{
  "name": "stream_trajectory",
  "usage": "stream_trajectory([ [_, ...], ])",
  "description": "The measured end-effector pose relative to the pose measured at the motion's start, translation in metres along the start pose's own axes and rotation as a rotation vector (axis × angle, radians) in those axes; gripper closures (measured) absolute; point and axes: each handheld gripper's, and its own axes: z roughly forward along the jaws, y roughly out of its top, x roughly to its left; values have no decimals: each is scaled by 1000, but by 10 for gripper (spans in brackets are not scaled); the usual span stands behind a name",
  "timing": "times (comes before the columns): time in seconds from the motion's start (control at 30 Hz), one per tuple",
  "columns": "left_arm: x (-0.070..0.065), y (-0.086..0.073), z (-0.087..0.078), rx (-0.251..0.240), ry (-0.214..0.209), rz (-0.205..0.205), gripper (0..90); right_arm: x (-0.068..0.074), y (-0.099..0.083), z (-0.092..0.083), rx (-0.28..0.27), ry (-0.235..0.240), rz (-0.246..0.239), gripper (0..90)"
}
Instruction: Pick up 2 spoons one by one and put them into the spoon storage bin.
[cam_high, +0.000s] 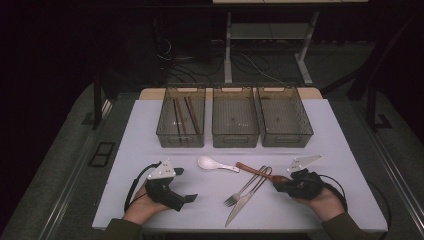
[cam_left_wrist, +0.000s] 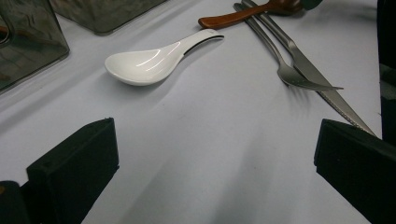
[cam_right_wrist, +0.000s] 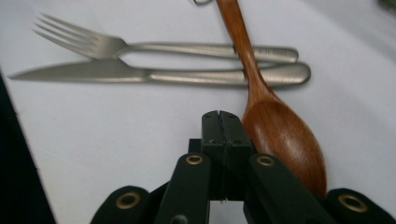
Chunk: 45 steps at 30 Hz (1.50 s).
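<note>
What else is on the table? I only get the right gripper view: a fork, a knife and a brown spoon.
Observer: A white spoon lies near the tip of the brown spoon handle.
Operator: Any boxes?
Observer: Three see-through bins stand in a row at the far side: left bin, middle bin, right bin.
Operator: Anything inside?
Observer: Dark sticks lie in the left bin.
</note>
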Motion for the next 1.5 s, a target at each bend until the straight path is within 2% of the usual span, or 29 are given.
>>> stream_trajectory([
  [0.13,0,0,0,0,0,1,0,-4,1,-12,-61,-1,15,759],
  [0.23,0,0,0,1,0,-1,0,-11,-1,-20,-96,-23,36,654],
  [0.4,0,0,0,2,0,-3,0,-25,-9,-27,-111,-52,69,504],
  [0.53,1,-1,0,0,1,-6,0,-34,-18,-30,-132,-56,97,388],
  [0.73,1,-1,0,2,2,-8,0,-41,-30,-34,-150,-73,108,355],
  [0.87,1,-1,0,0,2,-11,0,-46,-33,-29,-147,-79,101,343],
  [1.33,2,-1,1,9,2,-7,0,-44,-30,-15,-132,-66,98,336],
  [1.5,1,-1,2,11,3,-7,0,-42,-28,-9,-104,-65,79,350],
])
